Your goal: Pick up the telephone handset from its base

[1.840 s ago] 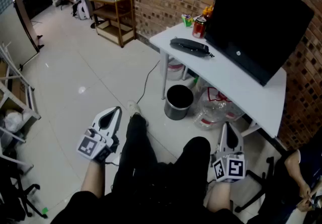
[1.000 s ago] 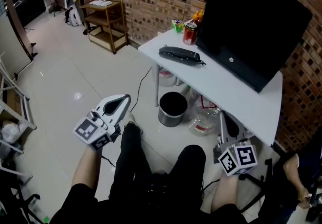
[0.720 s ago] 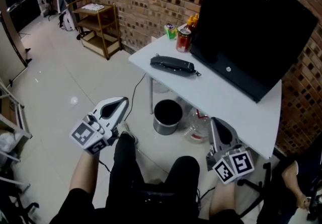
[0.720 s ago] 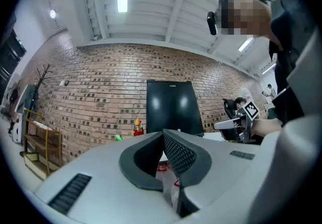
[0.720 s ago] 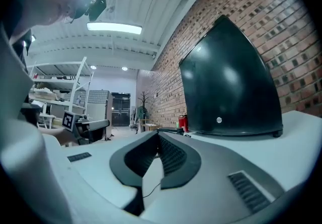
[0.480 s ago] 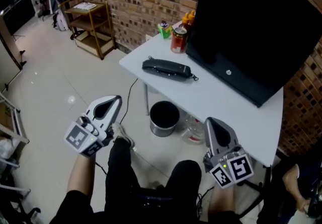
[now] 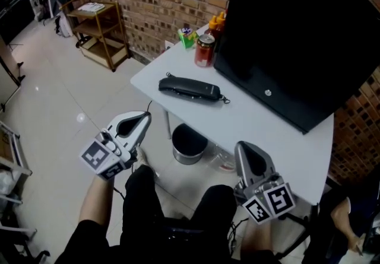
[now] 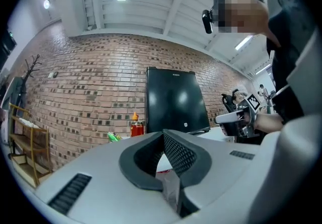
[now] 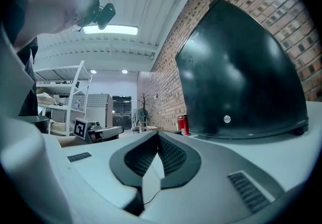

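A black telephone [image 7: 190, 88], its handset lying on its base, rests near the left end of a white table [image 7: 261, 119]. My left gripper [image 7: 142, 118] is shut and empty, held off the table's left front edge, short of the phone. My right gripper [image 7: 243, 151] is shut and empty too, at the table's near edge, right of the phone. In the left gripper view the left gripper [image 8: 163, 135] points level toward the brick wall. From the right gripper view only the right gripper [image 9: 156, 140] and the monitor show; the phone is hidden.
A large black monitor [image 7: 297, 37] fills the back of the table. A red can [image 7: 204, 51], sauce bottles [image 7: 217, 21] and a green item [image 7: 188, 35] stand at the far left corner. A black bin [image 7: 189, 143] sits under the table. A wooden shelf cart [image 7: 98, 28] stands by the brick wall.
The table and phone have drawn closer and lower in the head view. Both grippers have come nearer to the table's edge, staying shut.
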A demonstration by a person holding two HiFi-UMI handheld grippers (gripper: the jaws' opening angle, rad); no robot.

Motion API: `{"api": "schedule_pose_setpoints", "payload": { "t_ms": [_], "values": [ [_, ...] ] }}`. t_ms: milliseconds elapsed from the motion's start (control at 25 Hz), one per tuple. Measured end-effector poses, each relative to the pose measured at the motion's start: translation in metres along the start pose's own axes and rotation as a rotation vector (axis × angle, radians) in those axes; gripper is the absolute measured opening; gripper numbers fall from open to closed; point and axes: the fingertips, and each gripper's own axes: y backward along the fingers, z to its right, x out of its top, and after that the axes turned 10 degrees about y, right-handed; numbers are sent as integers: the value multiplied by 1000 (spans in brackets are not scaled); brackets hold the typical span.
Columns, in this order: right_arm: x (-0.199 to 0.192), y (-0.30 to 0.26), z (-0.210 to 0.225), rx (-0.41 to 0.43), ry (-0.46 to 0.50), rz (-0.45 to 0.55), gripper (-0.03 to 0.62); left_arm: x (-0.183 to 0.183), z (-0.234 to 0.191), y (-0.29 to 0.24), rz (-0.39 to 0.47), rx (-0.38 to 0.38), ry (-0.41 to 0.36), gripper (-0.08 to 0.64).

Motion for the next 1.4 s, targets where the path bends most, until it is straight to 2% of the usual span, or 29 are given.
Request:
{"api": "schedule_pose_setpoints", "payload": {
  "t_ms": [160,360,520,600,680,800,840,920,960,1040,1120,1200,1240,1320,1400],
  "values": [
    [3,-1,5,-23,-26,26,9,12,1,-20,-30,-62,-31,5],
    [11,-1,0,-52,-27,51,9,17,-9,-36,-84,-129,-35,6],
    [13,0,5,-92,-25,56,9,27,-5,-58,-116,-227,48,6],
    [12,0,10,-117,-36,65,9,29,-1,-69,-125,-285,80,30],
    [12,0,16,-144,-44,74,9,25,-1,-80,-148,-313,68,31],
    [8,-2,22,-174,-46,68,9,22,-4,-92,-181,-337,-4,32],
    [7,-3,23,-179,-44,65,9,20,-5,-96,-209,-358,-37,59],
    [6,-5,24,-188,-37,64,9,16,-4,-107,-301,-422,-131,187],
    [6,-6,24,-193,-35,66,9,12,-4,-114,-349,-452,-190,223],
    [6,-8,24,-202,-35,72,9,2,-4,-130,-438,-500,-274,227],
    [7,-9,21,-206,-32,82,9,-13,-6,-140,-539,-566,-270,262],
    [7,-10,19,-208,-29,92,9,-29,-3,-139,-653,-655,-232,345],
    [5,-10,18,-209,-31,91,9,-37,-1,-138,-700,-689,-231,356],
    [2,-8,18,-214,-37,83,9,-47,-4,-139,-751,-711,-253,356],
    [0,-6,20,-223,-40,72,9,-50,-9,-147,-764,-703,-262,356]
  ]
}}
